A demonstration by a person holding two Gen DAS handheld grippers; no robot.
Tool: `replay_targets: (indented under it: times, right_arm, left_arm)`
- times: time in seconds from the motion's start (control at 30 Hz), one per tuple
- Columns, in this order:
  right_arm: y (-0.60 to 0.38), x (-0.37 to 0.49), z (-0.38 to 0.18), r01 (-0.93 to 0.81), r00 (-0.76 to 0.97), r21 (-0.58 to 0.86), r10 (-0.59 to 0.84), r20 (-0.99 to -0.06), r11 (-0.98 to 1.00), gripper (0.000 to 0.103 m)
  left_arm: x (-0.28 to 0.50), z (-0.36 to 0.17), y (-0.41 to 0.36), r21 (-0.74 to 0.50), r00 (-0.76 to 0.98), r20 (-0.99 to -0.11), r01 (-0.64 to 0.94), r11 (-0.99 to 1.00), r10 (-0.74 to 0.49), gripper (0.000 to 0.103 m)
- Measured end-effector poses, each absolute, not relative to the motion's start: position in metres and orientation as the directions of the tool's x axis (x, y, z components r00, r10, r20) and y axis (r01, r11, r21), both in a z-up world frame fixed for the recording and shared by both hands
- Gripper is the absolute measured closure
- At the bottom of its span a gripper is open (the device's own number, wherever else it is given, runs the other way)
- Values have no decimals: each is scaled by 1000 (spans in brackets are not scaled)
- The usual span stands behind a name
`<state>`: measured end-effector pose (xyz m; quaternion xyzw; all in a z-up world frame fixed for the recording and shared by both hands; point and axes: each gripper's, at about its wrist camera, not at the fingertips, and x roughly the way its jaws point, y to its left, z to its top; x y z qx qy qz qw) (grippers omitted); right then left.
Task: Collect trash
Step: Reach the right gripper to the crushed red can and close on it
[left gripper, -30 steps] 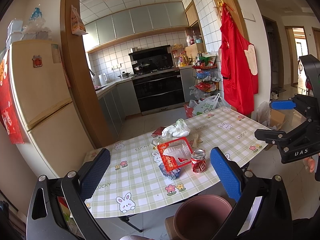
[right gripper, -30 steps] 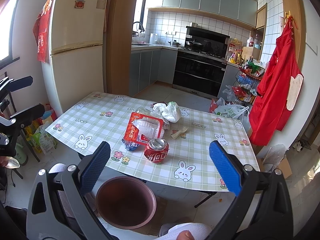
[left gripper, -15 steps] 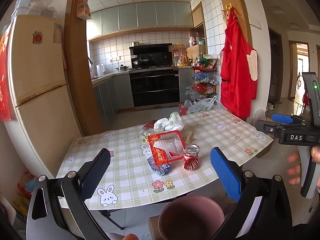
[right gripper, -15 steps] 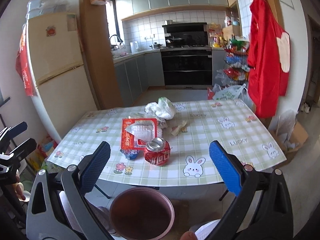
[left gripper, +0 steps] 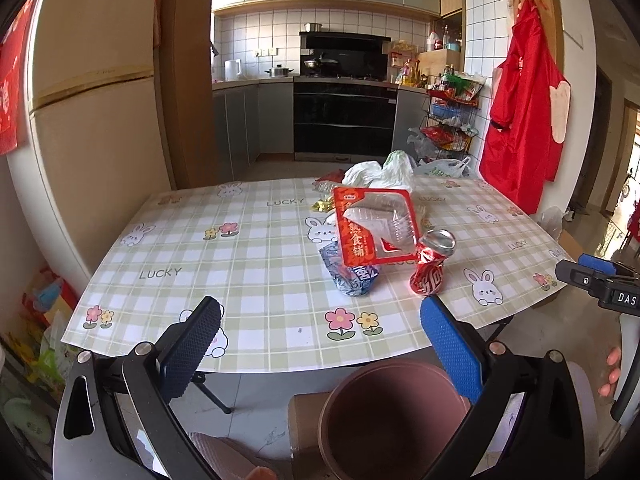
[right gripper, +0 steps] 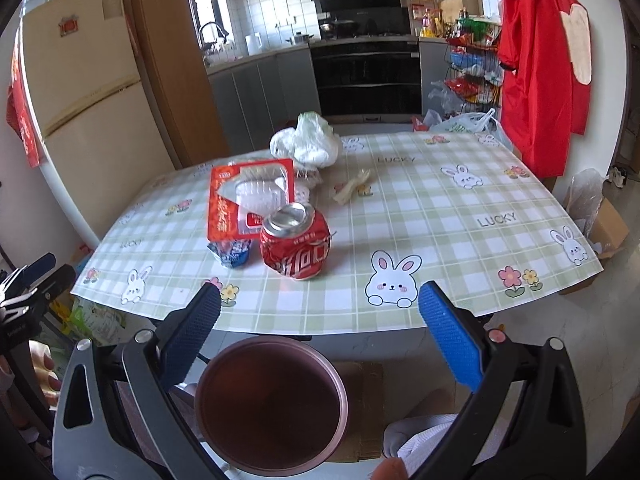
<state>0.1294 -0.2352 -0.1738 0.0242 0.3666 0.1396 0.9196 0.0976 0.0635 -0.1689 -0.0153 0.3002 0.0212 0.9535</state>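
Right gripper [right gripper: 318, 312] was wide open, nothing between the pads, hanging over the near table edge. Crushed red soda can [right gripper: 296, 242] sat dead ahead of it, slightly toward its left finger, upright and dented, its squashed top tipped toward the camera. My read: right gripper was the nearer tool for the can, a straight push forward with the jaws either side of its body.

Left gripper [left gripper: 318, 330] was also fully open and empty. From it the same can [left gripper: 431, 266] lay ahead and off toward its right finger, leaning; the crumpled blue-and-white wrapper [left gripper: 354, 278] lay closer to its centre line. So left looked better placed for the wrapper.

Red-bordered clear plastic food tray [right gripper: 250, 200] stood tilted just behind can and wrapper, apparently propped on the wrapper; contact with the can couldn't be confirmed. Risk as I judged it: pulling either one could tip the tray.

Further ahead: white plastic bags [right gripper: 306, 146] bunched up, a pale scrap [right gripper: 352, 188] well clear to the right.

Brown bin [right gripper: 272, 404] stood on the floor below and just short of both grippers, mouth open, against the near table edge.

Surface was a checked vinyl tablecloth [right gripper: 460, 216], smooth, probably slippery. Kitchen with a fridge [left gripper: 92, 120] off left and a red apron [right gripper: 540, 68] hanging at right.
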Motion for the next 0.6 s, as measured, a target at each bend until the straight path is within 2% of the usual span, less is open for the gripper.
replay_targets:
  times: [0.27,0.5,0.6]
  right_arm:
    - [-223,159,-205,-245,651,120,255,-715,962,6]
    - [-218,181,-213,-244,647,125,257,-718,962,6]
    - [-210,192,-223,-241,656,116,249,-712,964,6]
  left_arm:
    - [125,-198,97,-35,764,-643,-93,995,48,5]
    - [142,-211,101,-50,746,-665,-88,995,33,5]
    - [150,-214,97,-9,750,-660,-69,998,46,5]
